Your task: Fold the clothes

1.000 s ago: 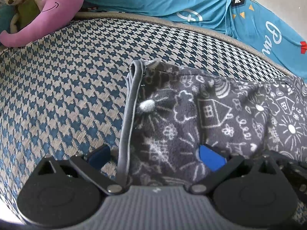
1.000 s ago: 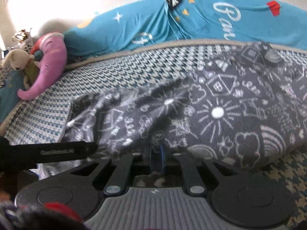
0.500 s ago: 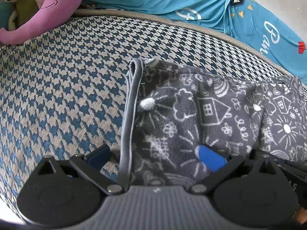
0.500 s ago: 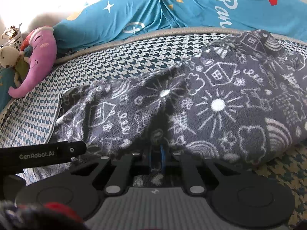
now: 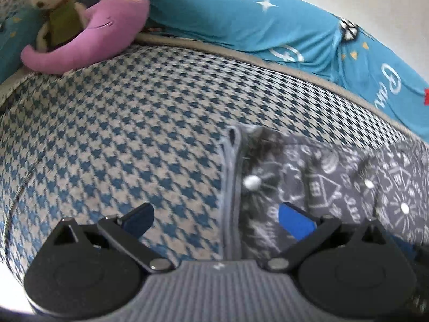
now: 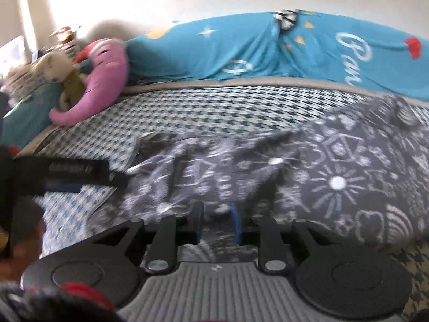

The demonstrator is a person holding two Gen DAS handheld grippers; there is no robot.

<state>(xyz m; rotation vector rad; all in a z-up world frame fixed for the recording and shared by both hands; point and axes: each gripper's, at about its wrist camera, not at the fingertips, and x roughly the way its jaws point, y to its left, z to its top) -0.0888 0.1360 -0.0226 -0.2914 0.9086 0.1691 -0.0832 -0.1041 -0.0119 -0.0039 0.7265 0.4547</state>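
A dark grey fleece garment (image 6: 335, 177) printed with white doodles lies spread across a bed covered in blue-and-beige houndstooth fabric (image 5: 120, 139), reaching toward its far edge. The left gripper (image 5: 217, 217) has its fingers wide apart over the garment's grey hemmed end; the right gripper (image 6: 217, 222) has its fingers partly apart with fleece between them. A purple plush toy (image 5: 107, 32) and a turquoise quilt (image 6: 268, 51) lie beyond the far edge.

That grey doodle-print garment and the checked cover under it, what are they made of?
The grey garment looks like soft fleece: matte, fuzzy nap, plump folds, with a smoother grey edge band. The checked cover seems a flat woven fabric, blue-and-beige houndstooth, no pile visible.
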